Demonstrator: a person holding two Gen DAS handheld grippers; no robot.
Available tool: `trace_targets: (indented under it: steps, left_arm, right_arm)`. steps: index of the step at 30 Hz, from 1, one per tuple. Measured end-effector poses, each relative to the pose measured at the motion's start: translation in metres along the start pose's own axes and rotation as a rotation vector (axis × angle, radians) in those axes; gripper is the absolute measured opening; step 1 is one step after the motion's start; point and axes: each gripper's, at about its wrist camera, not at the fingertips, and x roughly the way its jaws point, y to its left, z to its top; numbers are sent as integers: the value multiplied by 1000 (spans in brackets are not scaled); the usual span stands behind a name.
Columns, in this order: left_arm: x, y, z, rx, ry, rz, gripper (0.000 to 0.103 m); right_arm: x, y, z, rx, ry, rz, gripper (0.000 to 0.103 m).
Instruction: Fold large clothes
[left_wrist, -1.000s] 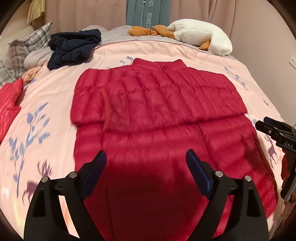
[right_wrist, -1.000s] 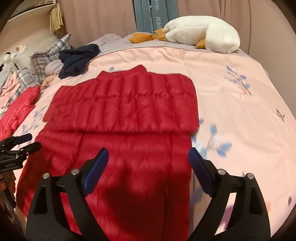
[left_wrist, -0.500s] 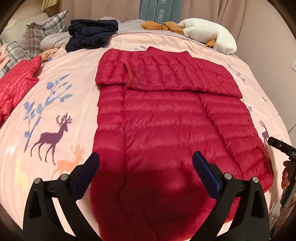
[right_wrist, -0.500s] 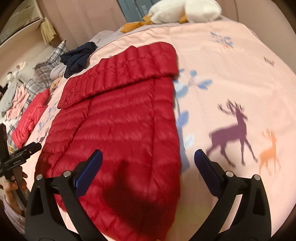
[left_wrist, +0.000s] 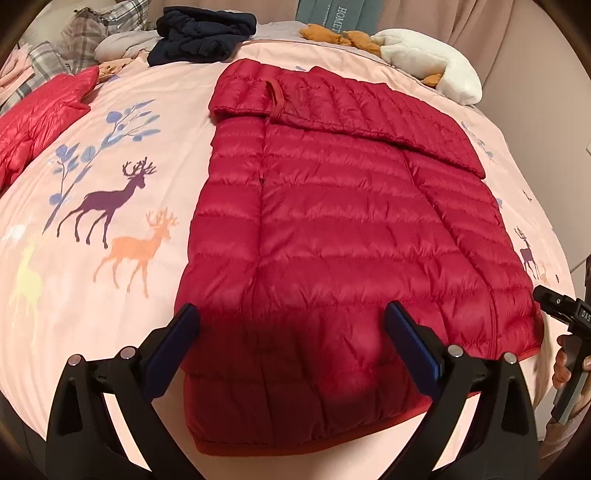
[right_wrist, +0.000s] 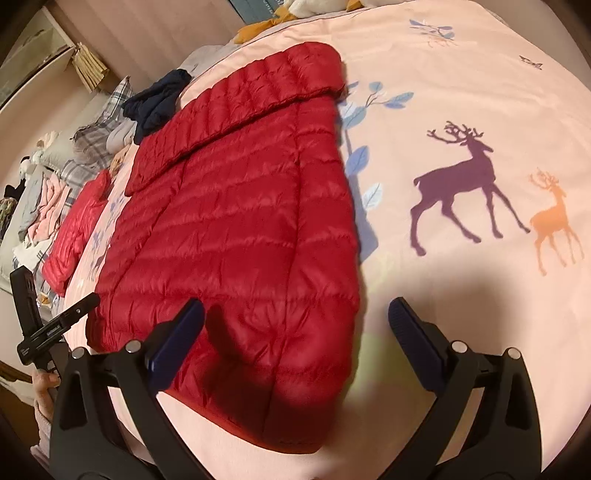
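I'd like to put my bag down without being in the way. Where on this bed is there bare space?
The widest bare patch of the pink bedspread lies beside the red down jacket, around the purple deer print. A smaller patch sits between the jacket's other side and the second red jacket. The head end is crowded: dark clothes, white plush toy.

We cannot read the whole lettering on the teal cushion (left_wrist: 334, 13), cut by the top edge. The second red jacket (left_wrist: 35, 114) runs off the left edge. The other gripper (left_wrist: 563, 314) shows only partly at the right edge, its fingertips unseen.
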Motion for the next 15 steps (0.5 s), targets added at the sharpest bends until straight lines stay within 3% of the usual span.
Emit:
trace_targets:
  steps: [6, 11, 15]
  left_arm:
    - [-1, 3, -3, -18, -8, 13, 101]
    - [-3, 13, -4, -58, -4, -72, 101]
    - [-2, 34, 0, -142, -9, -181, 101]
  right_arm:
    - [0, 3, -2, -4, 10, 37, 101]
    - [3, 6, -3, -2, 26, 91, 101]
    - [7, 8, 0, 3, 26, 105, 101]
